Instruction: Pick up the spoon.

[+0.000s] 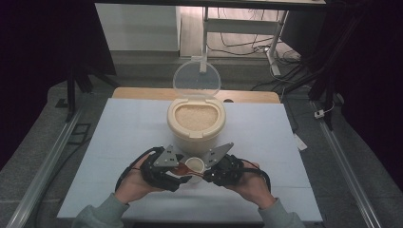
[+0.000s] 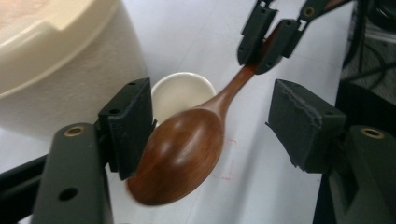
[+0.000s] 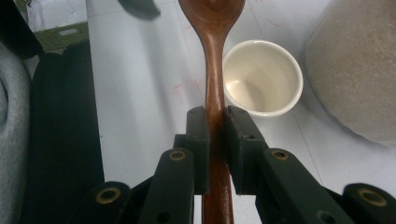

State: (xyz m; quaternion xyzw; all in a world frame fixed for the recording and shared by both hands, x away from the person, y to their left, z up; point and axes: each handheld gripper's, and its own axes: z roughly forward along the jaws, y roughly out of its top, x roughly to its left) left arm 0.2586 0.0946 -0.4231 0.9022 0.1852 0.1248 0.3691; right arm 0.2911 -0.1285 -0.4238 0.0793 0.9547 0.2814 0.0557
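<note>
A brown wooden spoon [image 2: 182,154] hangs just above the table beside a small empty white cup [image 1: 195,165]. My right gripper [image 3: 217,135] is shut on the spoon's handle [image 3: 212,60], with the cup [image 3: 261,77] to the right of it. My left gripper [image 2: 215,121] faces it from the other side, with the spoon's bowl between its jaws. One of its pads [image 2: 133,126] touches the bowl's side and the other pad [image 2: 299,123] stands well apart. In the high view both grippers [image 1: 178,173] [image 1: 204,172] meet at the table's front, in front of the rice container [image 1: 196,118].
The cream container [image 2: 70,70] is full of rice, and its clear lid [image 1: 196,78] stands raised behind it. It sits mid-table on a white board [image 1: 119,142]. Desk legs and cables lie on the floor beyond the table.
</note>
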